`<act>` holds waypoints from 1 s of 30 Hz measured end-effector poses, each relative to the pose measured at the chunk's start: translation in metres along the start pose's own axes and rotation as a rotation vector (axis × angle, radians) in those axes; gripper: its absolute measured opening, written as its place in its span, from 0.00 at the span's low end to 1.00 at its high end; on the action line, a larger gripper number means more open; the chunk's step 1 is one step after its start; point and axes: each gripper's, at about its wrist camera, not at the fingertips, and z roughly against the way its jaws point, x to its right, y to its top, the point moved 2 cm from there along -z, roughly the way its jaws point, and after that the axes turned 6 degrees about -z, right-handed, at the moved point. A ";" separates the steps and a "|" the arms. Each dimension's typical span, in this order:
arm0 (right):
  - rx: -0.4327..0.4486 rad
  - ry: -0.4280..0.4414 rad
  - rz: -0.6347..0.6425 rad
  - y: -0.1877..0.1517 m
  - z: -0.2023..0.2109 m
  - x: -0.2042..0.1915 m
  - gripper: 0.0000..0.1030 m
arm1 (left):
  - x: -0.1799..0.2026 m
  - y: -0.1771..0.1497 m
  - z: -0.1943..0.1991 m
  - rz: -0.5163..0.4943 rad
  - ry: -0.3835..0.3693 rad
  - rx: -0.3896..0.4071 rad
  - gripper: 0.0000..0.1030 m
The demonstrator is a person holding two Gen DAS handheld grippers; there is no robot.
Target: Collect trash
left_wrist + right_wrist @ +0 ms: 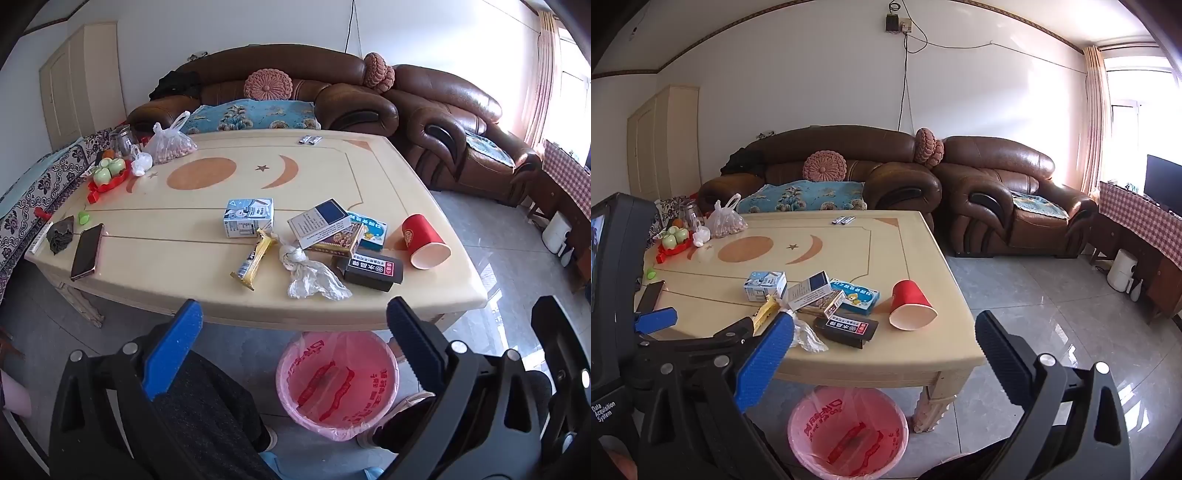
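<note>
Clearly nothing collected yet — left gripper [295, 332] and right gripper [884, 345] both spread wide and empty, held back from the cream-coloured coffee table [155, 243]. Trash heaped near the table's front edge: crumpled white plastic wrapper [314, 277], yellow snack-bar wrapper [255, 258], tipped red paper cup [424, 240], blue-and-white milk carton [249, 218], black flat box [371, 271], stacked small cardboard packets [325, 229]. Pink-lined round waste bin [338, 384] on the floor below that edge, partly under it. Risks, judged from here: limp wrapper slipping from wide pads; cup rolling off if nudged; dark phone [86, 253] at the left edge mistaken for trash — bin mouth half hidden, so drops could miss.
</note>
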 end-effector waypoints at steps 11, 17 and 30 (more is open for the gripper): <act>0.005 0.008 -0.012 0.002 0.007 0.007 0.94 | 0.002 0.006 0.004 0.005 0.008 0.022 0.95; 0.006 0.006 -0.009 0.001 0.005 0.003 0.94 | 0.000 0.003 0.007 0.003 0.008 0.030 0.95; 0.004 0.009 -0.006 0.001 0.004 0.003 0.94 | -0.003 0.001 0.009 0.013 0.006 0.028 0.95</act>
